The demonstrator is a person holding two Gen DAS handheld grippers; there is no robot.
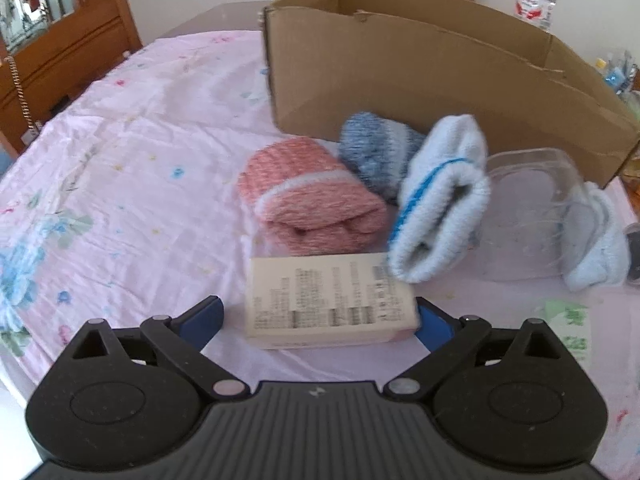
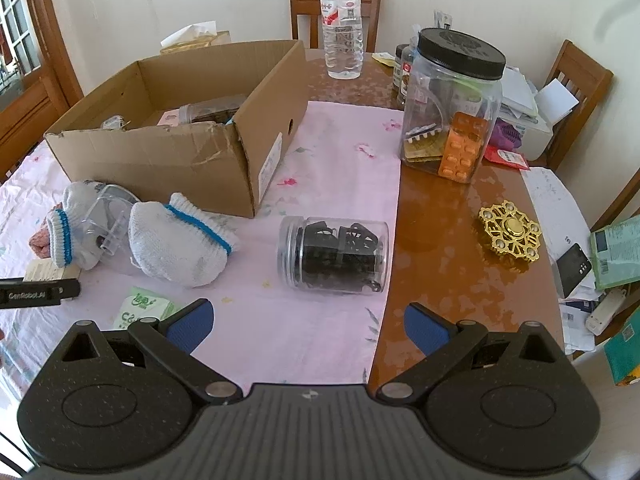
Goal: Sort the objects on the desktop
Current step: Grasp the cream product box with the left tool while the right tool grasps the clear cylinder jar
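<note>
The left gripper (image 1: 320,316), spread wide, straddles a small cream printed cardboard carton (image 1: 330,300) lying on the pink floral tablecloth (image 1: 120,160); probably light, rigid, best pinched across its short sides.

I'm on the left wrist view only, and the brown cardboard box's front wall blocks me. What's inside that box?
Observer: From the right wrist view, the brown cardboard box holds a clear jar with dark contents, plus small items I cannot identify.
Operator: What are the right tongs doing?
Observer: The right tongs are open and hold nothing.
Operator: What's closest to them?
Observer: A clear plastic jar of black parts lies on its side on the pink floral cloth, just ahead of them.
</note>
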